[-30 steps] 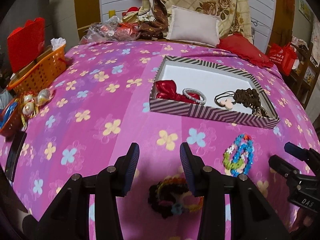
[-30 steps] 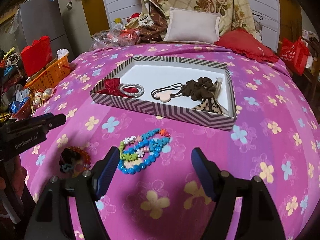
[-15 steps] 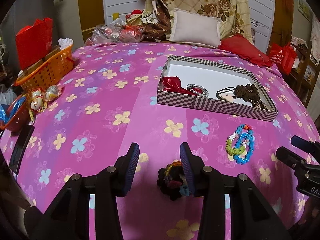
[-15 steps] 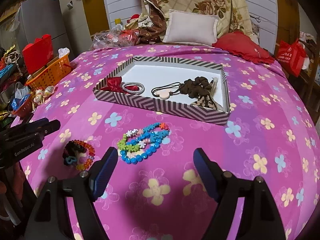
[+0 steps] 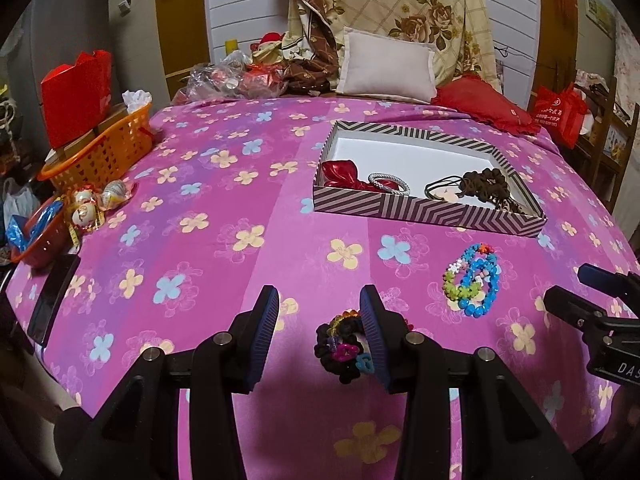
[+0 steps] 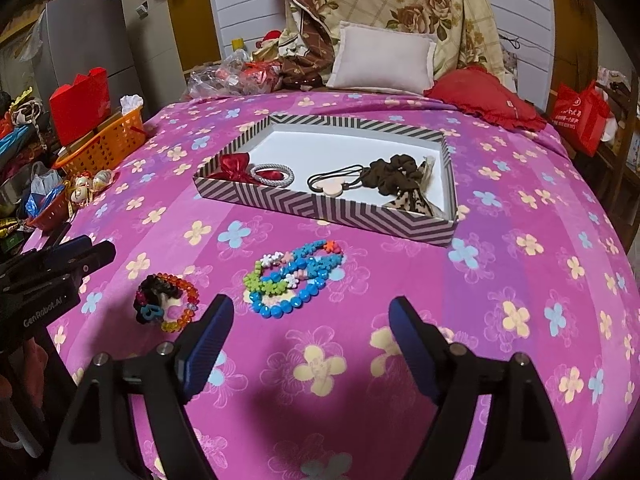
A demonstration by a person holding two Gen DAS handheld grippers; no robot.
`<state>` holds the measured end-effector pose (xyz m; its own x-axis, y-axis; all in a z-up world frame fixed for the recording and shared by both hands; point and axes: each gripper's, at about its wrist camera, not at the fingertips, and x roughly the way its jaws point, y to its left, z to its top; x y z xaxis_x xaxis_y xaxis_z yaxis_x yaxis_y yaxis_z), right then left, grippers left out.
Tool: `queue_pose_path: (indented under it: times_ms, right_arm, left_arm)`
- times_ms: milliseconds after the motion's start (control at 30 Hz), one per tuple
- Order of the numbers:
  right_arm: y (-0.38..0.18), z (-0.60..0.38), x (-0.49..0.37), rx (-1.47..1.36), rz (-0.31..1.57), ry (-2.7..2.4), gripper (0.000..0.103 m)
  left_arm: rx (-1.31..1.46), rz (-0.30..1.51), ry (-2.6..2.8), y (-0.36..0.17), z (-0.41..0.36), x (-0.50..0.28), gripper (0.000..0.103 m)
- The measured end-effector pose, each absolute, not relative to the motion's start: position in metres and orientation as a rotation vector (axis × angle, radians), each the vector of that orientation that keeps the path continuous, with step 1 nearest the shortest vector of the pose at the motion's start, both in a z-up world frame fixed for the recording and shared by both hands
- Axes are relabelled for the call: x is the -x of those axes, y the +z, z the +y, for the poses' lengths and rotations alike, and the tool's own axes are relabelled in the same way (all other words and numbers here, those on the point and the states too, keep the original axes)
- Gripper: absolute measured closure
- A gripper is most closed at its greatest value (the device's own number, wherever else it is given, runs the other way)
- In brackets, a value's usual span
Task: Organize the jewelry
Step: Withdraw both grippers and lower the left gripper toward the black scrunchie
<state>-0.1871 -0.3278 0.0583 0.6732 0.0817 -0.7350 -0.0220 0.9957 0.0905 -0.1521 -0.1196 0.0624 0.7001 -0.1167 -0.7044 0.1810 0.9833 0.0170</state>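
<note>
- Bedroom; bed (image 6: 520, 240) covered in a pink flowered sheet, pillows stacked at the head end, orange basket (image 5: 100, 152) off the left edge.
- Striped box (image 6: 320, 208) sits mid-bed; inside it a red bow (image 6: 232, 164), a silver bracelet (image 6: 274, 174), a black hair tie with pale charm (image 6: 332, 188) and a brown scrunchie (image 6: 394, 174).
- Blue and green bead bracelets (image 6: 294, 278) lie on the sheet just in front of the box's near wall, toward the foot edge.
- Dark bracelet with coloured beads (image 6: 166, 302) lies near them, closer to the bed's left edge.
- Your left gripper (image 5: 318, 328) hangs over that dark bracelet, fingers (image 5: 262, 328) partly spread; nothing pinched, the bracelet shows by the right-side finger, contact unclear.
- Your right gripper (image 6: 310, 344) has fingers (image 6: 208, 344) spread wide and just been opening further, nothing between them; the bead bracelets lie just ahead of the tips.
</note>
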Motion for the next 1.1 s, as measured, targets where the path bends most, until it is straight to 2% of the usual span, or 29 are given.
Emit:
queue_pose_path:
  times_ms: [1100]
  right_arm:
    - [0.046,-0.332,0.183,-0.098,0.866,0.047,0.019]
  left_arm:
    - [-0.091,0.799,-0.159,0.053,-0.116,0.151,0.074]
